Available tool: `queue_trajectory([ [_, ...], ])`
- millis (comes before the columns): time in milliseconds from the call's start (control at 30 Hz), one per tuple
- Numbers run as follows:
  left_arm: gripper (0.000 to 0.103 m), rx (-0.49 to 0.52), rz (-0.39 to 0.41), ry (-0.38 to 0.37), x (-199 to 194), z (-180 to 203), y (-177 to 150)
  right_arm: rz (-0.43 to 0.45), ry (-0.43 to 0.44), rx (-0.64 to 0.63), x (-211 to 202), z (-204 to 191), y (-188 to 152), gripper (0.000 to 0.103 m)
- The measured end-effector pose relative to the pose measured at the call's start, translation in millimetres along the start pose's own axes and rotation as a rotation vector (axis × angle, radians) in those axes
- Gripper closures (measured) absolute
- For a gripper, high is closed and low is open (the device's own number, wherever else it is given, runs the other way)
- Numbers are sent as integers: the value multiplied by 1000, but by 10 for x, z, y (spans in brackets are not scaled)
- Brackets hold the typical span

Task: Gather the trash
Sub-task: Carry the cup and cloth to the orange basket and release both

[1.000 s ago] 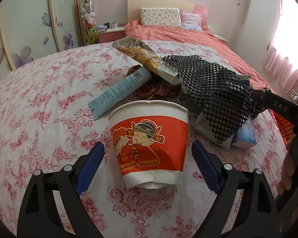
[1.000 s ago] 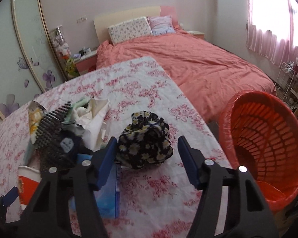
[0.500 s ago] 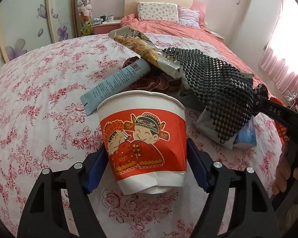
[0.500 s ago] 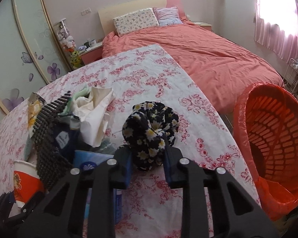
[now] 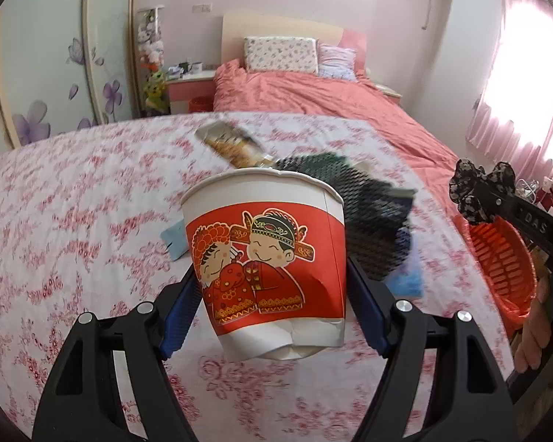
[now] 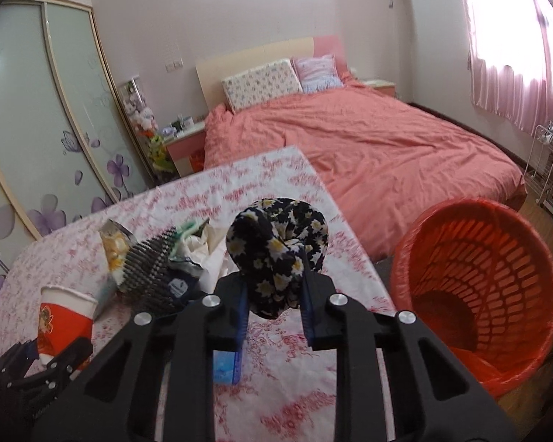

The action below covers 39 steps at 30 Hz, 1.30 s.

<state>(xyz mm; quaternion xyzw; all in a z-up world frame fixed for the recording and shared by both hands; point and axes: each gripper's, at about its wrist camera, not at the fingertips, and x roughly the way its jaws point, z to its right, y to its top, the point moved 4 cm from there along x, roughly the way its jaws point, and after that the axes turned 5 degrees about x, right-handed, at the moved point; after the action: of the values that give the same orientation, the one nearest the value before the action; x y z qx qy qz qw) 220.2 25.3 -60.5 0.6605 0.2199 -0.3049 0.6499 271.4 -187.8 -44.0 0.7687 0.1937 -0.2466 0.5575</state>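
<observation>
Right wrist view: the red basket [image 6: 479, 294] stands on the floor just off the table's [image 6: 295, 386] right edge, and left of it on the floral cloth sits a heap of wrappers and black mesh [image 6: 147, 276]. The right gripper [image 6: 272, 316], fingers narrow, pinches the daisy-print cloth [image 6: 276, 254] just left of the basket. Far from the basket, the left gripper [image 5: 272, 294], fingers wide, clamps the paper cup [image 5: 265, 258] clear of the table.

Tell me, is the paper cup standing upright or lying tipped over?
Upright, slightly tilted. The paper cup has its open rim on top and its base below, clamped on both sides by the left hand-held gripper above the floral cloth.
</observation>
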Motion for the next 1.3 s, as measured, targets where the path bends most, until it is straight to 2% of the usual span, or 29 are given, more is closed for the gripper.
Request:
queue_trajectory([
  [233,29,36,27,-53,-73,269,146,50,-9,33,-400,260,102,80],
  [400,29,78,38,-108,-84,588,222,86,-46,60,-632,532,125,80],
  [767,29,193,61,-299,19,1608,469,189,-143,121,-1025,1255,285,80],
  [1000,29,271,32,-398,264,2236,539,199,-159,205,-966,1726,364,80],
  [1300,29,364,-3,-455,430,2787,471,176,-184,280,-724,2227,351,80],
])
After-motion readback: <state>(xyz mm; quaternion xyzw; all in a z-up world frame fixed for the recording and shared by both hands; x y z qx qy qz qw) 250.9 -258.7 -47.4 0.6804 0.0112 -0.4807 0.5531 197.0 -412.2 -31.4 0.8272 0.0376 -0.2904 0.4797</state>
